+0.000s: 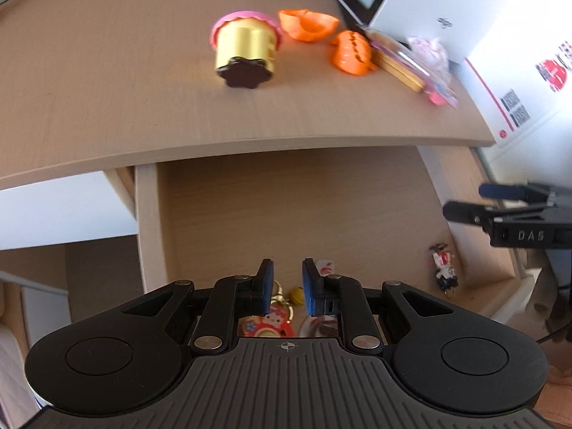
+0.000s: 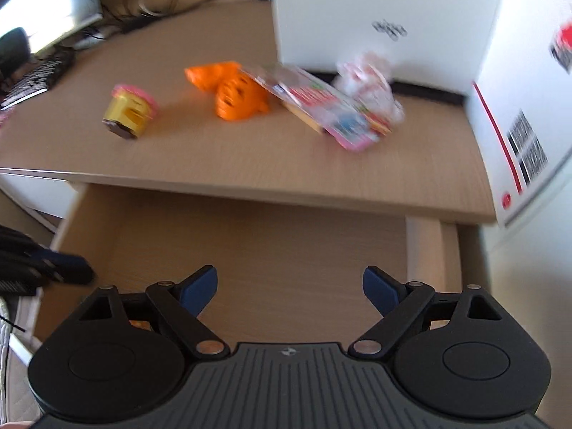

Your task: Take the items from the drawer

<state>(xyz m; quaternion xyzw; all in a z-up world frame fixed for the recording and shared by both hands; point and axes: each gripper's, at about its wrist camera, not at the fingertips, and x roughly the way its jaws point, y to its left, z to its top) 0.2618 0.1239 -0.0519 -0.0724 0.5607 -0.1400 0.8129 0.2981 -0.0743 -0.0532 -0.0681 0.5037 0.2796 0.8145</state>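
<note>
The drawer stands pulled out under the desk edge. Inside it lie a red cat-figure keychain with a yellow ball, a white-and-red item, and a small figure charm by the right wall. My left gripper hovers over the keychain, its blue pads a narrow gap apart with nothing between them. My right gripper is wide open and empty over the bare drawer floor; it also shows at the right of the left wrist view as the right gripper.
On the desk lie a yellow cup with a pink rim, two orange toy pieces, a flat colourful packet and a white-pink bag. A white box stands behind them. A keyboard and cables are far left.
</note>
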